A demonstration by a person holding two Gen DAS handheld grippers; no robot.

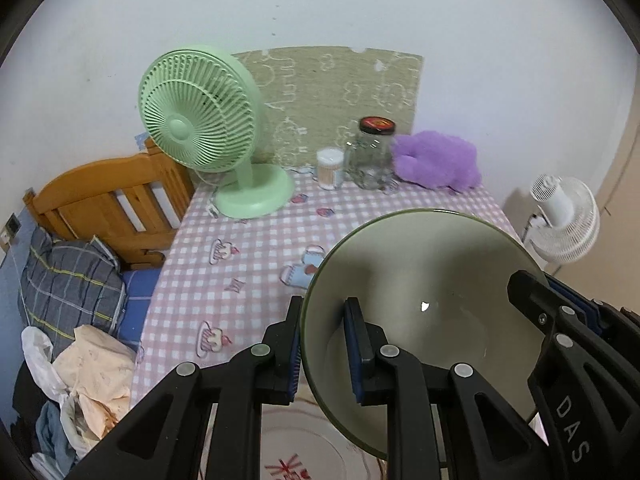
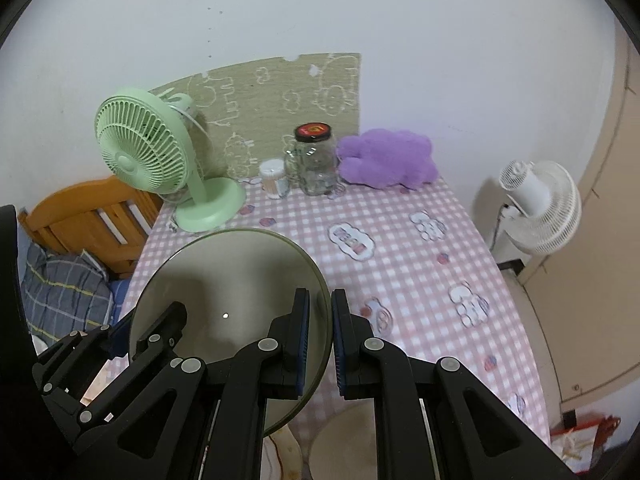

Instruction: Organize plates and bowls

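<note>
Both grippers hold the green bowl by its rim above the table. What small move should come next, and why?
Probably lower the bowl straight down onto the plate below it: left gripper and right gripper both clamp its rim, and it hangs tilted.

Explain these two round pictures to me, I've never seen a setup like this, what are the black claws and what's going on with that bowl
The black claws are two hand-held grippers, one in each of a person's hands. Each carries a wide-angle camera looking along its jaws, hence the round pictures. The first is the left gripper's view, the second the right gripper's.

Both are shut on one green bowl, on opposite sides of its rim, holding it tilted above a pink checked tablecloth.

At the back of the table stand a green fan, a small tub of cotton swabs, a glass jar with a dark lid and a purple plush toy. A patterned plate lies below the bowl.
</note>
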